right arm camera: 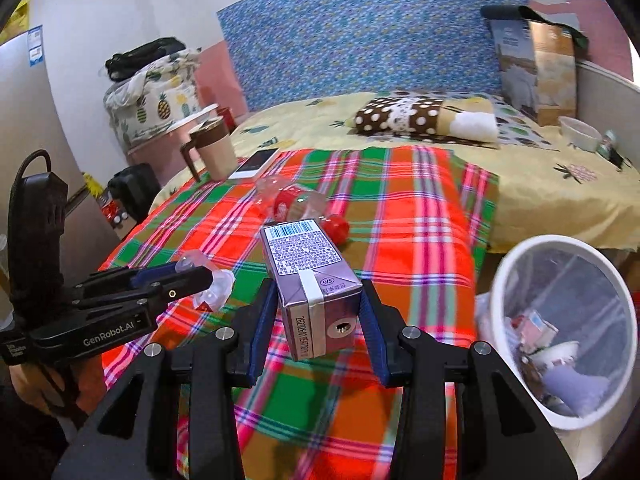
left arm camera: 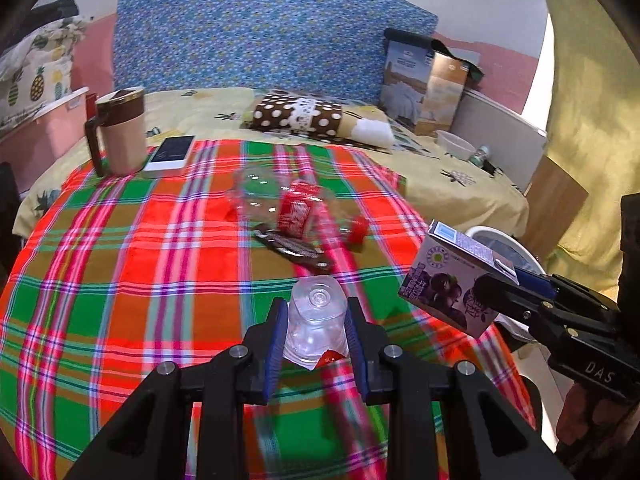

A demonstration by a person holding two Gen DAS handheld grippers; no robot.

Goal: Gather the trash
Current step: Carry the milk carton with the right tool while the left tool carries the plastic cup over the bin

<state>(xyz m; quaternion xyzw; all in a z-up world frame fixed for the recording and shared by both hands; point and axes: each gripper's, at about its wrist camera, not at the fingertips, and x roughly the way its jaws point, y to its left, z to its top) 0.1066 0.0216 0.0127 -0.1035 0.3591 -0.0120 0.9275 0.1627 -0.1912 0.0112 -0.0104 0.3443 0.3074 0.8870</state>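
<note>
My left gripper (left arm camera: pixel 317 320) is shut on a small clear plastic cup (left arm camera: pixel 316 316), held above the plaid cloth (left arm camera: pixel 120 260); it also shows in the right wrist view (right arm camera: pixel 218 286). My right gripper (right arm camera: pixel 318 308) is shut on a purple drink carton (right arm camera: pixel 312 280), which shows at the right of the left wrist view (left arm camera: pixel 452 280). A crushed clear bottle with a red label and cap (left arm camera: pixel 296 204) and a dark wrapper (left arm camera: pixel 296 250) lie on the cloth. A white trash bin (right arm camera: pixel 560 332) with several pieces of trash stands right of the bed.
A brown-lidded mug (left arm camera: pixel 120 132) and a phone (left arm camera: pixel 170 152) sit at the cloth's far left. A polka-dot pillow (left arm camera: pixel 300 116), a boxed item (left arm camera: pixel 424 88) and a white bowl (left arm camera: pixel 456 144) lie farther back on the bed.
</note>
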